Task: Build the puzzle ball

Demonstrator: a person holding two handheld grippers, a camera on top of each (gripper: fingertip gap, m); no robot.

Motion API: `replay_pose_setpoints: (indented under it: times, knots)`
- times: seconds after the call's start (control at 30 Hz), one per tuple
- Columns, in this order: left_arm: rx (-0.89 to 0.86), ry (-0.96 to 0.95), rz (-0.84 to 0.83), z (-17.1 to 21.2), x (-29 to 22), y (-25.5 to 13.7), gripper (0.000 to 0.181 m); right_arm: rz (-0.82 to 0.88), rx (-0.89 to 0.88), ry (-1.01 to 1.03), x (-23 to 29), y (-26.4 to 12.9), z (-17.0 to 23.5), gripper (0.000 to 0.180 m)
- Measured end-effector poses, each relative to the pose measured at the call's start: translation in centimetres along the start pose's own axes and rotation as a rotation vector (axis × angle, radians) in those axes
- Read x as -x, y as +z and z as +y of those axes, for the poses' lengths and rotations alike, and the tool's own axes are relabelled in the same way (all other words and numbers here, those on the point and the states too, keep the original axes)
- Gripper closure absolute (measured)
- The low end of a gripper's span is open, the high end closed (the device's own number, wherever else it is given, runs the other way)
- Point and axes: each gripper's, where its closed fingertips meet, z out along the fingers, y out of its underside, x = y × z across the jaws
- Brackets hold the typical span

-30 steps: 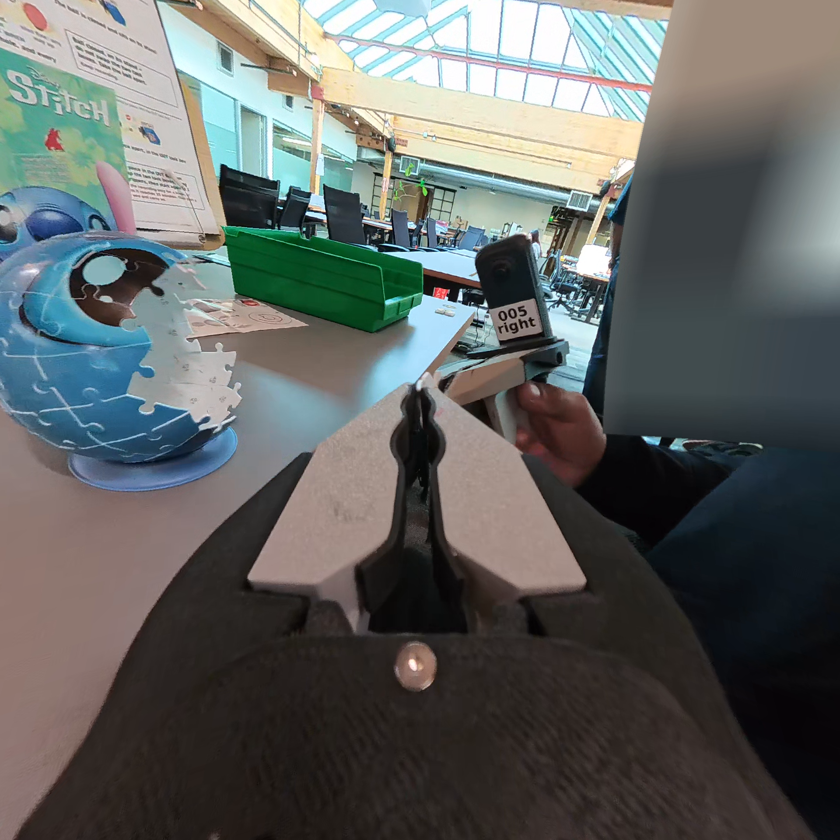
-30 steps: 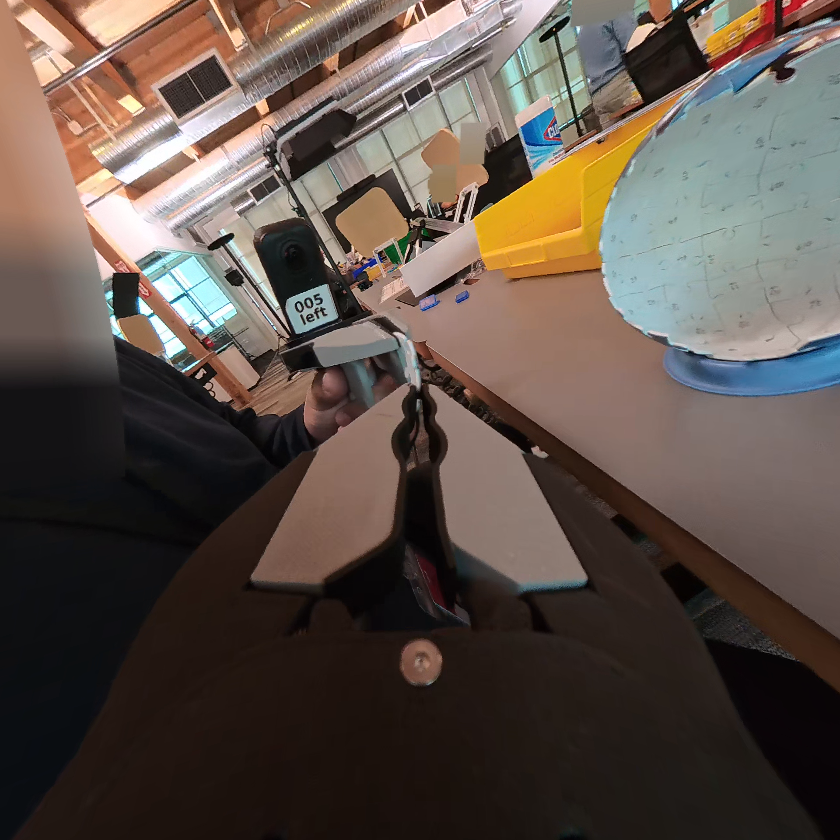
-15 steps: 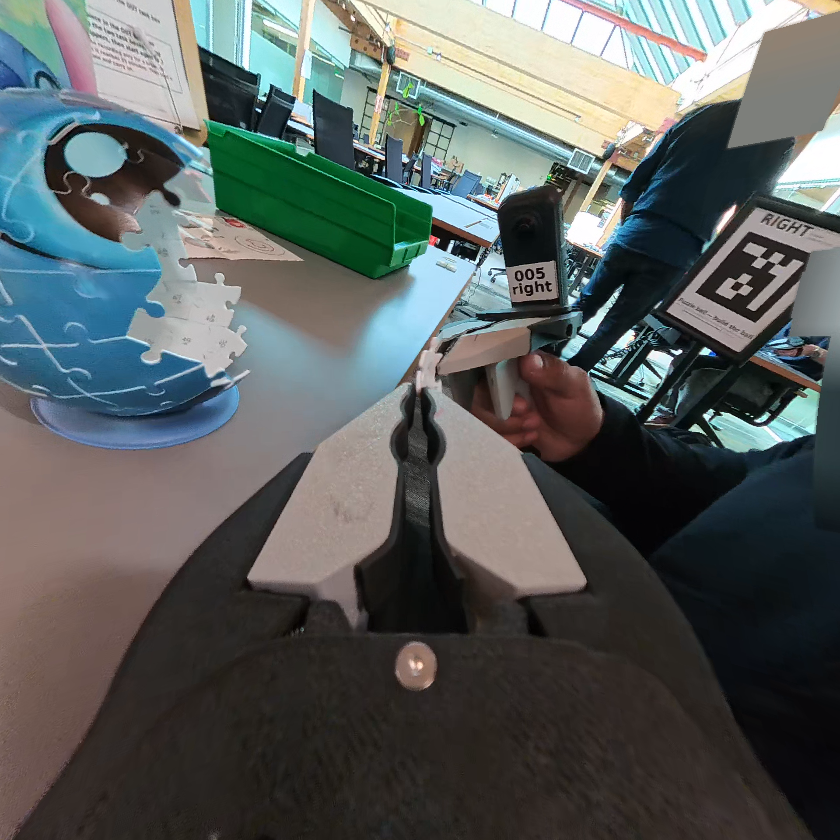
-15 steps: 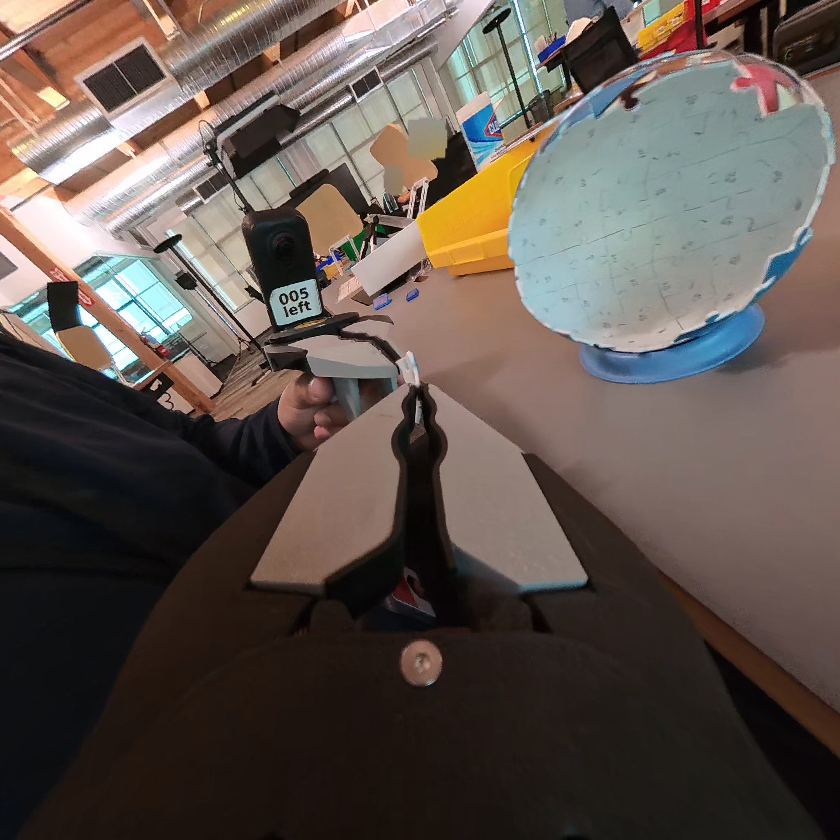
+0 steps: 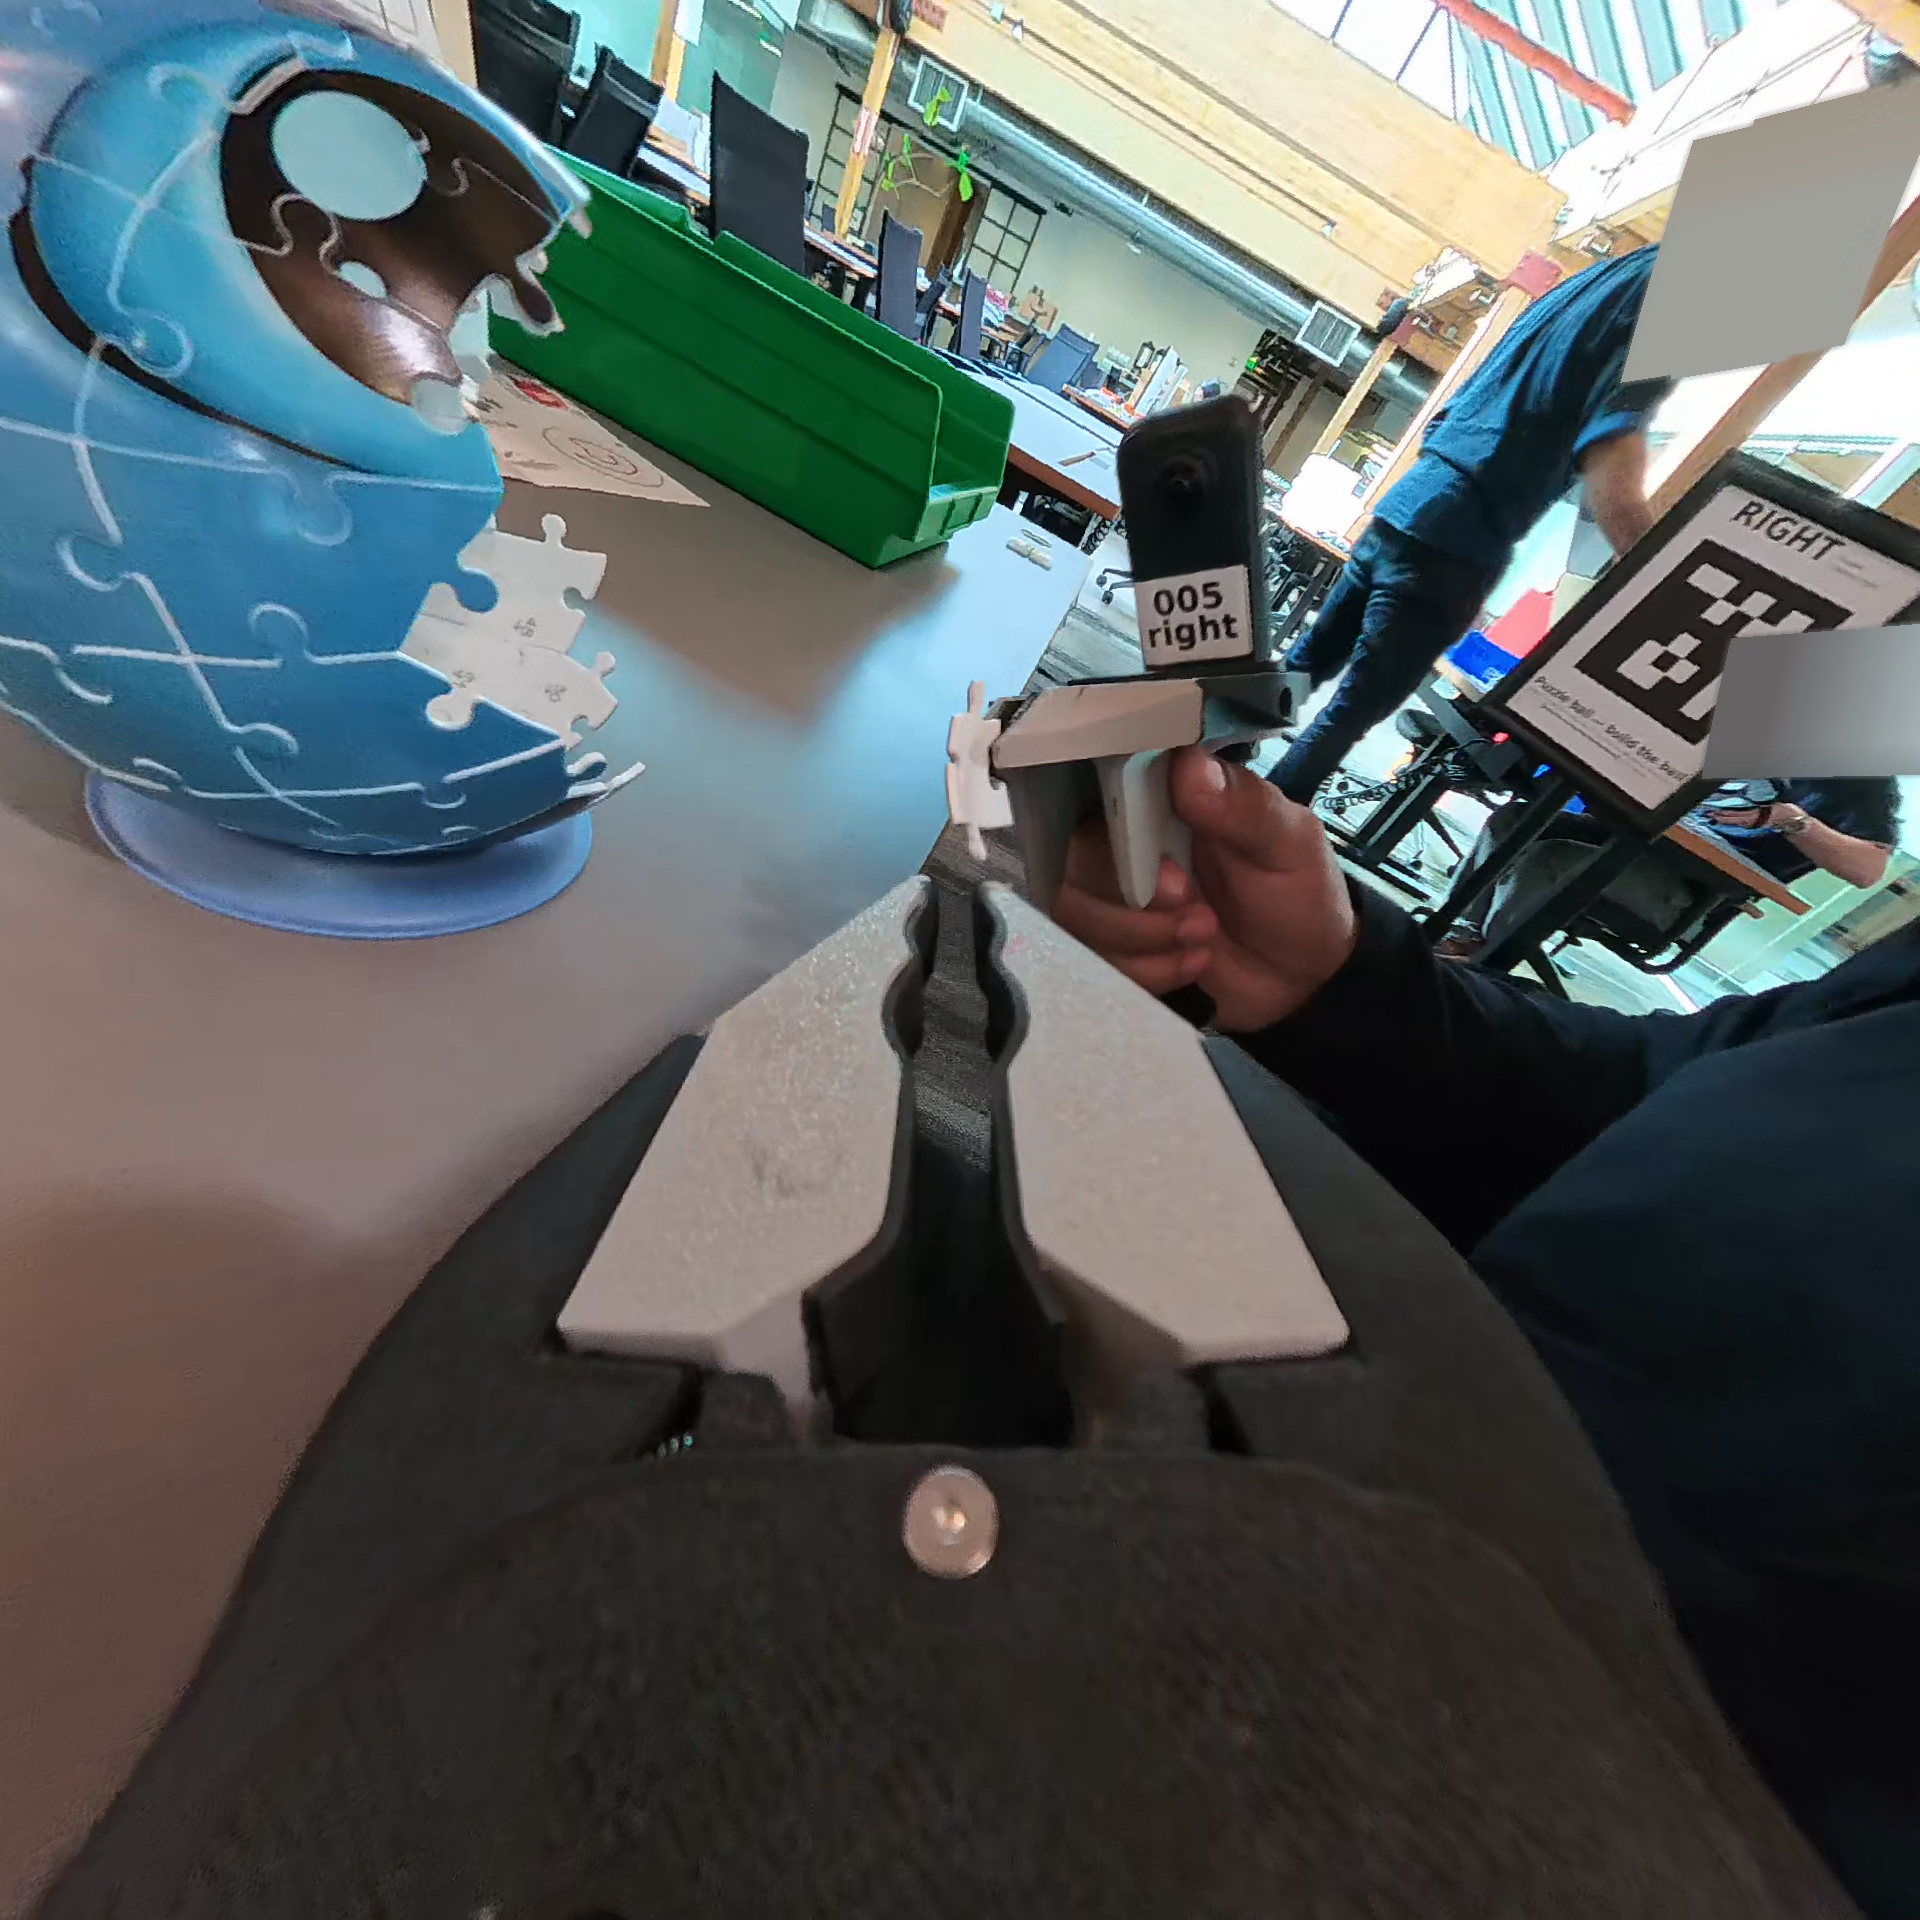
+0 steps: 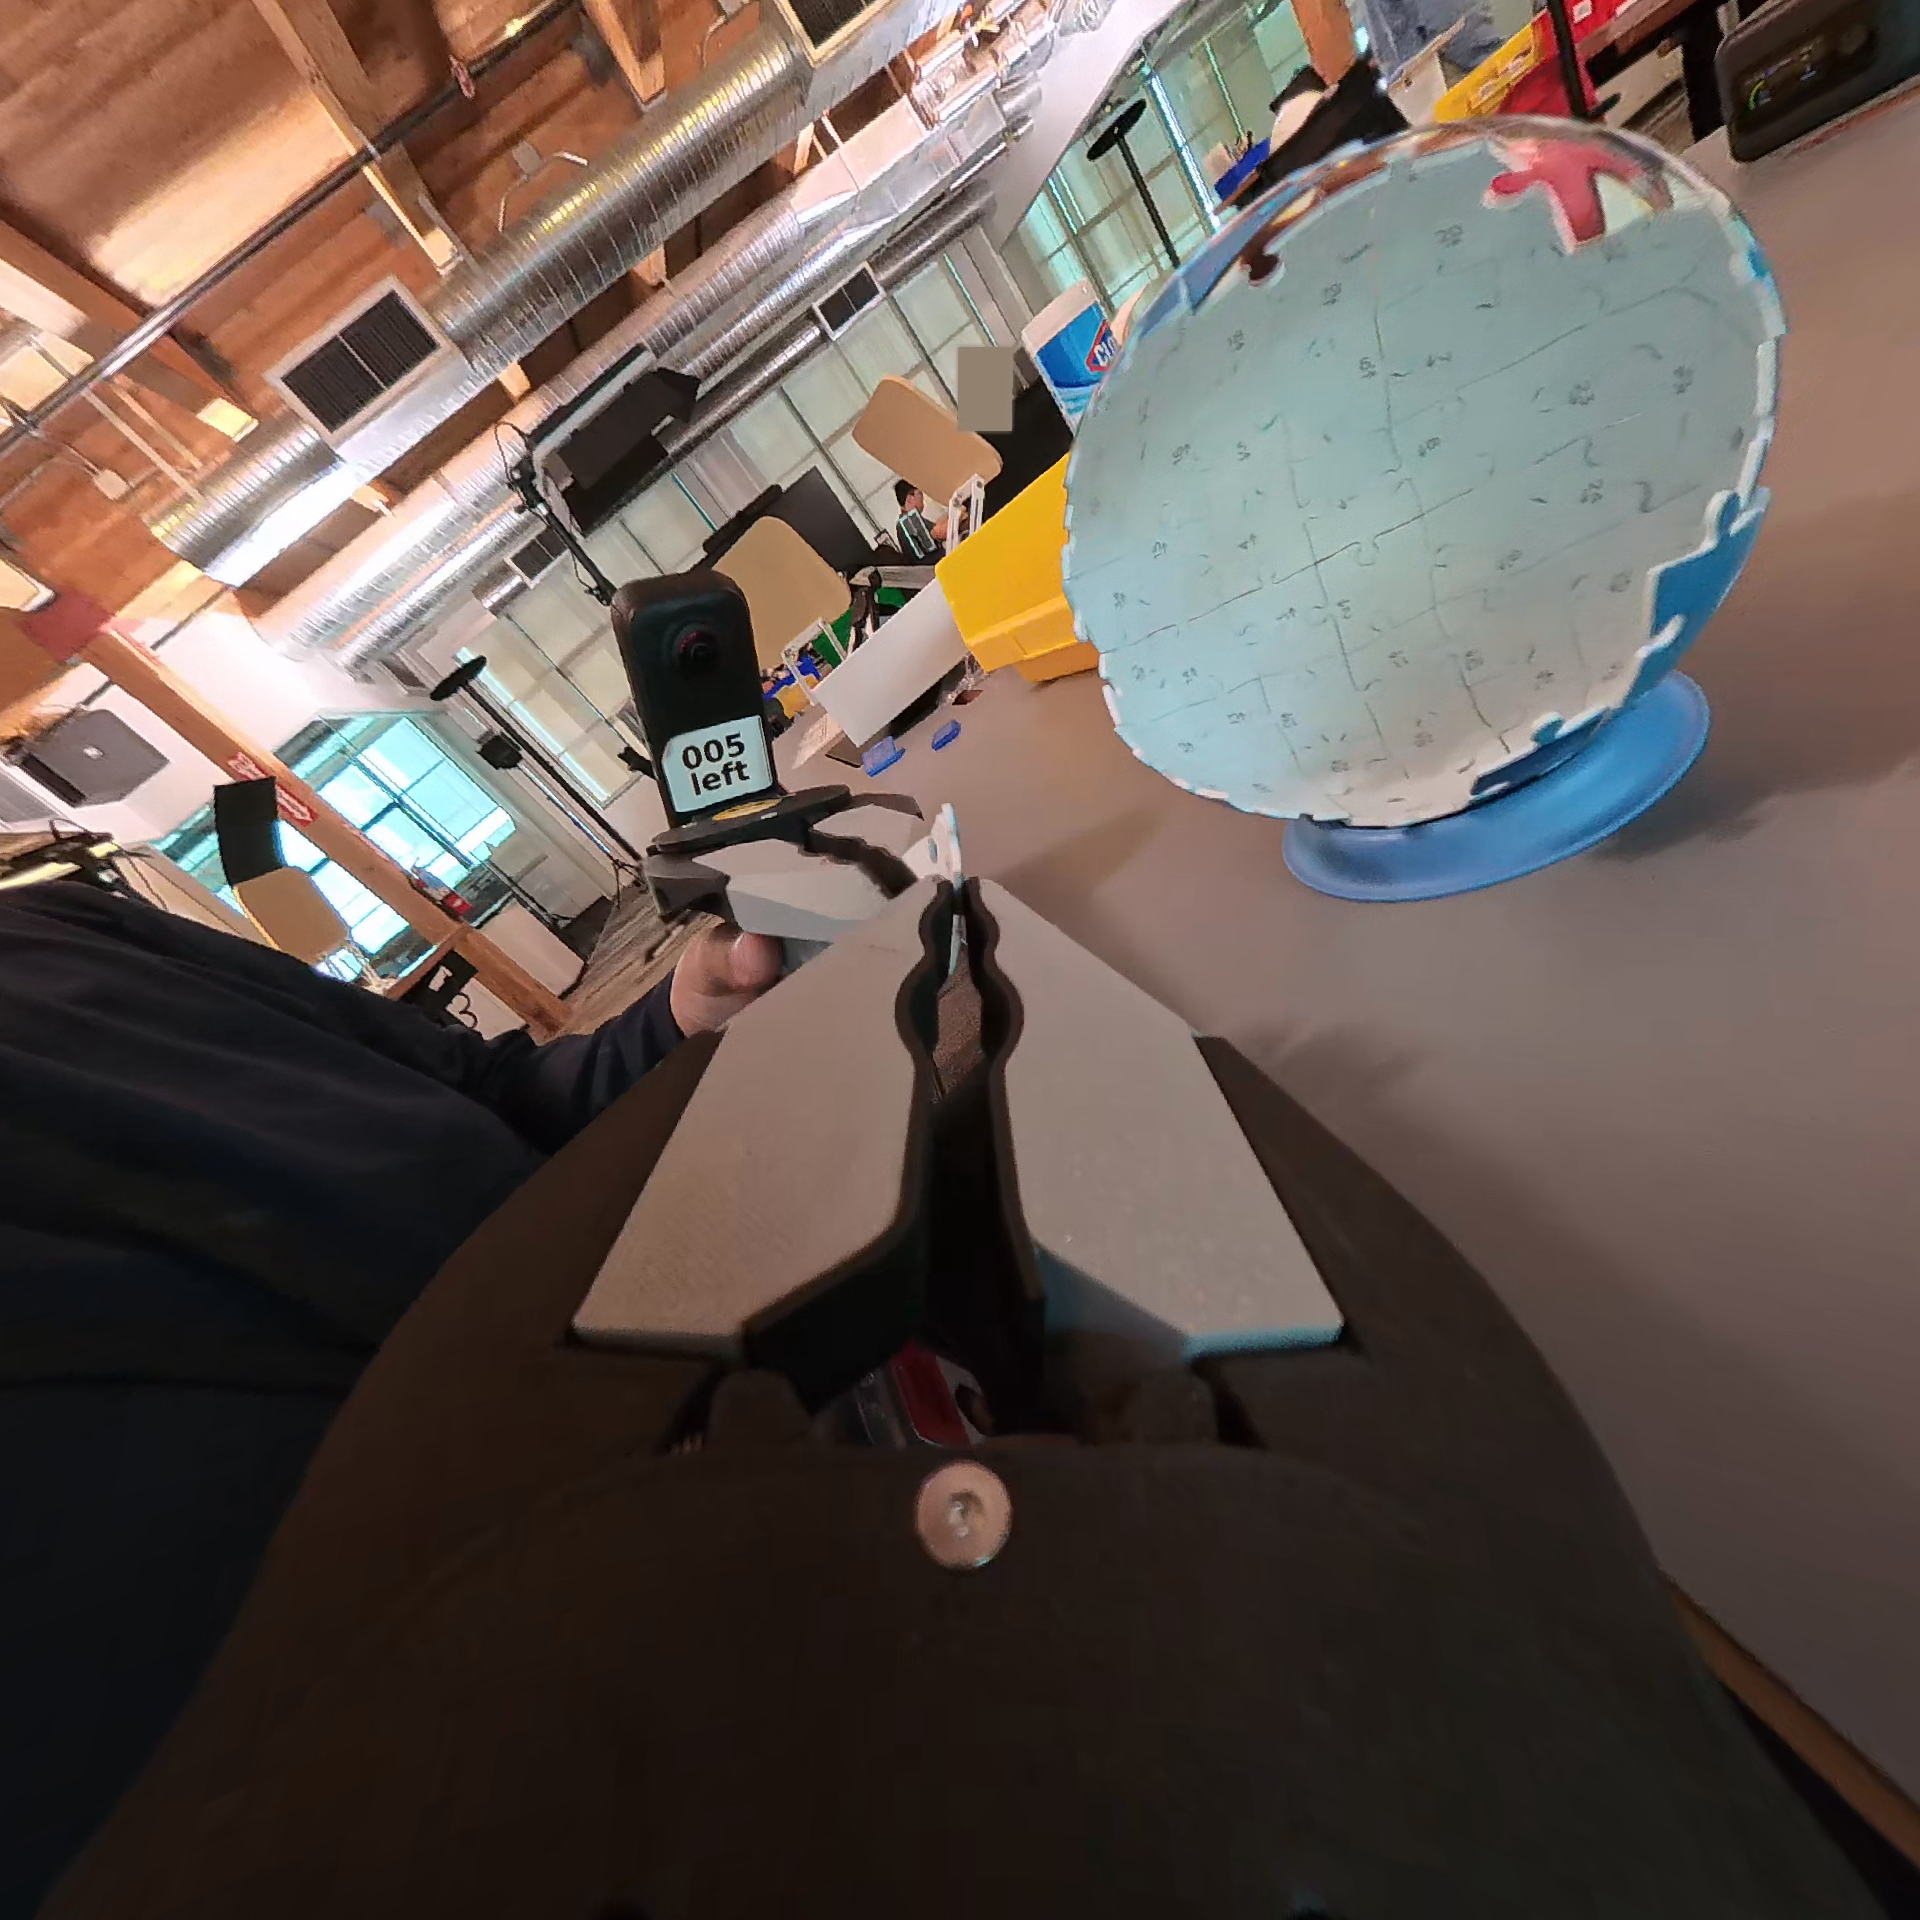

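Observation:
The puzzle ball (image 5: 208,623), blue and partly built, stands on a blue ring stand (image 5: 312,883) at the left of the grey table (image 5: 727,665). In the right wrist view the ball (image 6: 1403,520) shows its white, open inner side. My right gripper (image 6: 961,899) is shut on a white puzzle piece (image 6: 948,842), held upright in the air near the table's edge. The left wrist view shows that gripper (image 5: 992,743) and the piece (image 5: 975,764) just beyond my left gripper (image 5: 953,896). My left gripper's jaws are a little apart and empty.
A green bin (image 5: 748,384) and a paper sheet (image 5: 582,457) lie behind the ball. A yellow bin (image 6: 1008,592) stands on the far side. A sign board (image 5: 1704,644) and a standing person (image 5: 1455,488) are off the table to the right. The tips of both grippers are at nearly the same place.
Both grippers were shut on the white piece together. My left gripper has let go and drawn back, and the piece stays in my right gripper. Both views have swung toward the ball.

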Motion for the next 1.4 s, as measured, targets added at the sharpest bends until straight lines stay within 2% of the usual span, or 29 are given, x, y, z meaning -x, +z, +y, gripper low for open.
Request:
replay_pose_setpoints:
  times: [0.5, 0.67, 0.87, 0.97, 1.1, 1.27, 1.4]
  knots:
    - [-0.038, -0.101, 0.051, -0.2, -0.2, 0.4, 0.180, -0.013, -0.035, -0.020, 0.3, 0.8, 0.7, 0.180]
    - [0.002, -0.011, -0.014, 0.4, 0.6, 0.3, 0.179, 0.009, -0.014, -0.011, -0.5, 0.6, 0.8, 0.180]
    - [0.094, 0.280, -0.184, 1.1, 2.4, 0.1, 0.174, 0.041, 0.015, 0.022, -1.8, 0.2, 0.5, 0.180]
    - [0.117, 0.383, -0.213, 1.1, 2.5, 0.2, 0.167, 0.057, 0.012, 0.024, -2.2, 0.2, 0.3, 0.180]
    - [0.124, 0.407, -0.218, 1.0, 2.7, 0.5, 0.160, 0.065, 0.008, 0.044, -2.4, 0.2, 0.4, 0.180]
    - [0.112, 0.448, -0.246, 0.8, 3.1, 0.6, 0.159, 0.071, 0.001, 0.062, -2.6, 0.4, 0.4, 0.180]
    - [0.109, 0.295, -0.145, 1.0, 2.0, 1.2, 0.159, 0.061, 0.005, 0.069, -2.4, 0.6, 0.6, 0.180]
